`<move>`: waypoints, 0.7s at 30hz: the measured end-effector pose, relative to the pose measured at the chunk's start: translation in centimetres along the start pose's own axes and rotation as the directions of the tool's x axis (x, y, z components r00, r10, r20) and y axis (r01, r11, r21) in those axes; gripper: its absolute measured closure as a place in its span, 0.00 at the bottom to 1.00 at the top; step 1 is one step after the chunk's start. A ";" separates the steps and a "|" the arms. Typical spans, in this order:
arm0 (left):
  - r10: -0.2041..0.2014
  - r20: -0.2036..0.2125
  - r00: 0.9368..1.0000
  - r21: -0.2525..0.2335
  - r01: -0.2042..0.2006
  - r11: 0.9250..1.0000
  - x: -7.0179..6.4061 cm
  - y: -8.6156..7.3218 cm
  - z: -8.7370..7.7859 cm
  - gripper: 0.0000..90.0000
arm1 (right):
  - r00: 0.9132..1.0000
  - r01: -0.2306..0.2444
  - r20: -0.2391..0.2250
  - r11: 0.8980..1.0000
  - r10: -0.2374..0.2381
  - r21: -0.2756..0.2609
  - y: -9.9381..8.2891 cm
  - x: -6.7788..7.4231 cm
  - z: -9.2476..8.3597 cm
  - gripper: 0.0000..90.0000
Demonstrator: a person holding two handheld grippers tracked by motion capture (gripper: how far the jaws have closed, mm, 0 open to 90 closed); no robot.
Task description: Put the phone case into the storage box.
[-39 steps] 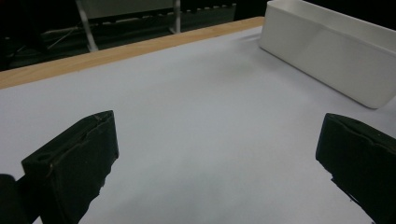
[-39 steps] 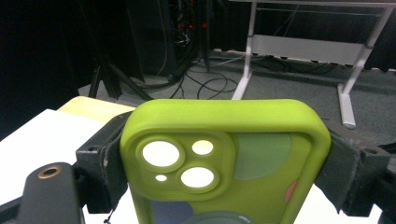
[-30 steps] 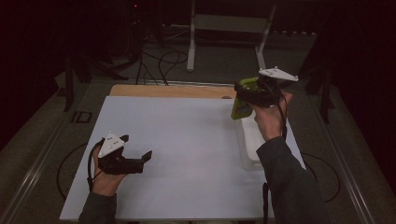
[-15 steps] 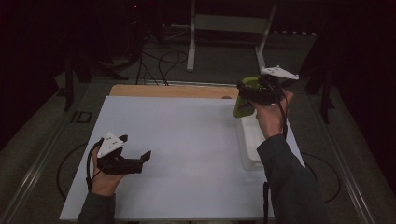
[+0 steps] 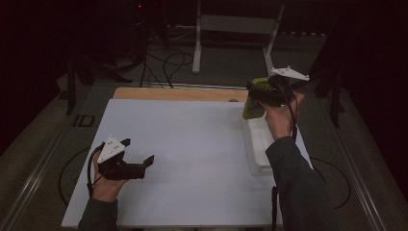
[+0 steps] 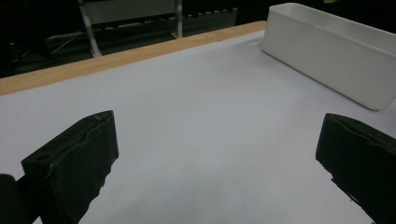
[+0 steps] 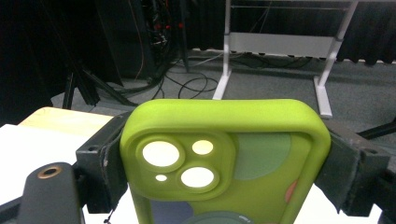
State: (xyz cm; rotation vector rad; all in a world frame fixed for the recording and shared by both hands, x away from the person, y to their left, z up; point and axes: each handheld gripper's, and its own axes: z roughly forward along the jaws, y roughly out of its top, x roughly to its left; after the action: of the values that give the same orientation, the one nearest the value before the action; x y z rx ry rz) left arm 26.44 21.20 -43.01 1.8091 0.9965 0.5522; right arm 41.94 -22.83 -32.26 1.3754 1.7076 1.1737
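A lime-green phone case (image 7: 224, 168) with camera cut-outs stands upright between the jaws of my right gripper (image 7: 224, 172), which is shut on its two sides. In the high view that case (image 5: 253, 102) hangs above the far end of the white tray (image 5: 257, 144) at the table's right. My left gripper (image 5: 146, 166) rests low over the white mat at the near left, open with nothing between its fingers (image 6: 74, 168). The tray (image 6: 327, 51) lies ahead of it to the right.
A wooden strip (image 5: 178, 94) runs along the far edge of the white mat (image 5: 192, 144). Beyond the table stand a white metal frame (image 5: 231, 29) and dark cables on the floor (image 5: 163, 57).
My right gripper has drifted slightly to the right and up with the phone case. The left gripper has stayed where it was.
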 end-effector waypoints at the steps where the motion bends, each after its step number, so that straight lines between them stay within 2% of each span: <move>1: 0.002 0.000 1.000 -0.004 -0.002 1.000 0.1 0.0 -0.1 0.00 | 1.000 0.000 0.003 1.000 0.000 0.000 0.0 -0.1 0.1 0.18; 7: -0.007 0.001 1.000 -0.034 0.007 0.999 0.6 -0.6 -0.8 0.00 | 1.000 -0.006 0.013 1.000 0.006 0.002 -0.1 -0.4 0.6 0.18; 21: -0.003 -0.018 1.000 -0.046 0.002 0.999 1.3 -2.2 -1.6 0.00 | 0.998 -0.019 0.053 1.000 0.019 0.000 -0.1 -1.6 1.2 0.18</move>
State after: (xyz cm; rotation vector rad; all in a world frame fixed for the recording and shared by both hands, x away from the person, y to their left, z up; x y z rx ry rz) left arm 25.16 23.61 -44.38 1.7650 0.9904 0.5863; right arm 43.35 -24.12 -32.93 1.4139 1.6612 1.1376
